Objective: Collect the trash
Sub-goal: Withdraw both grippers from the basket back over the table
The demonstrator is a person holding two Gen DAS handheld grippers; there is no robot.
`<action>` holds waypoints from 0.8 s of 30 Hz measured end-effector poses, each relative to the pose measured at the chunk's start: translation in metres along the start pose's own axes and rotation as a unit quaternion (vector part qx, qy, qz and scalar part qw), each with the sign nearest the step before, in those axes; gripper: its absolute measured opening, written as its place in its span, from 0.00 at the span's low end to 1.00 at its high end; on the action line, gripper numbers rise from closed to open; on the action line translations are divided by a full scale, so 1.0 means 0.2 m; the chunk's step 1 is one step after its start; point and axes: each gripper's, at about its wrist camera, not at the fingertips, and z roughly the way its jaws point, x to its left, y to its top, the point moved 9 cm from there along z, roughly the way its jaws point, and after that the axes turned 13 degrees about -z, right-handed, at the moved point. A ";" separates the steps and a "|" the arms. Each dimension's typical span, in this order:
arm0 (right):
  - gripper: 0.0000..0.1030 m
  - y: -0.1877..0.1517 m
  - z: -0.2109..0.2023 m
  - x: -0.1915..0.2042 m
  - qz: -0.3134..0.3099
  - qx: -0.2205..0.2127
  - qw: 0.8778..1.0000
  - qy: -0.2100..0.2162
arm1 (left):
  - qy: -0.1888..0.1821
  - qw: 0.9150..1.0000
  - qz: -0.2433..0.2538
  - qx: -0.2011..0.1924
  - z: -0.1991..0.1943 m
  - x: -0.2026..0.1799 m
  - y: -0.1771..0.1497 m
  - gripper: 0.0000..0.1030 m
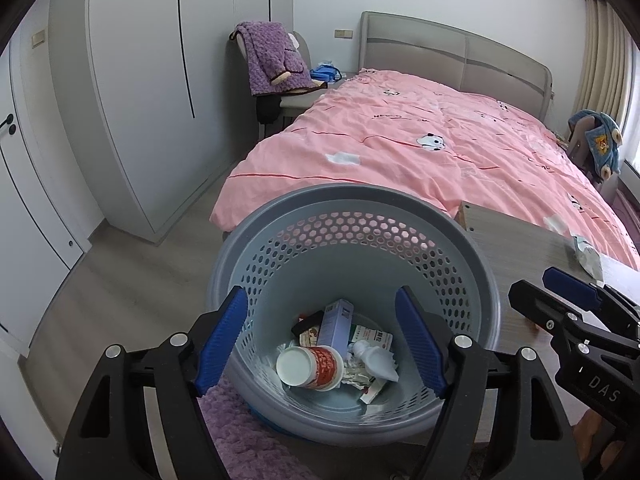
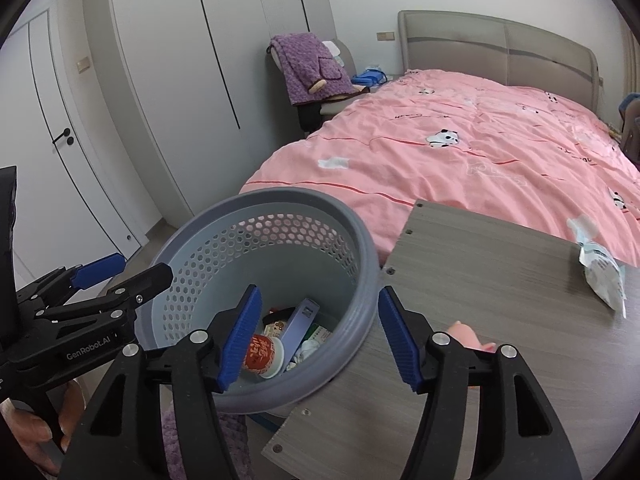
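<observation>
Both grippers empty over the bin, one wrapper left on the bench

The left hand-held gripper (image 1: 322,342) and right hand-held gripper (image 2: 320,338) gape wide, holding nothing, above the round perforated plastic bin (image 1: 352,216), likely just after a drop. Inside it lie a cup (image 1: 310,367) and cartons; a crinkled wrapper (image 2: 602,270) lies right of the bin on the wood-grain bench (image 2: 480,264).

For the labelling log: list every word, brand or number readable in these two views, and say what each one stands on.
"GenRobot.AI": on the left gripper body, right wrist view.
"DAS": on the right gripper body, left wrist view; possibly part of a longer word.
Red cup in the grey basket: white characters, too blurred to read.
Pale blue box and other packaging in the basket: print too small.
Wrapper on the wooden board: print unreadable.
Pink duvet: dark lettering, illegible.
</observation>
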 end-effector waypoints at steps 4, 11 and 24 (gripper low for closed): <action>0.63 -0.02 -0.06 -0.08 0.011 -0.009 1.000 -0.014 | -0.008 1.000 0.015 -0.006 -0.04 -0.06 -0.01 0.71; 0.63 -0.07 -0.22 -0.22 0.023 -0.020 0.998 -0.050 | -0.037 0.999 0.032 -0.012 -0.13 -0.17 -0.02 0.71; 0.66 -0.33 -0.48 -0.56 0.091 -0.024 0.990 -0.105 | -0.091 0.993 0.078 0.003 -0.20 -0.53 -0.16 0.71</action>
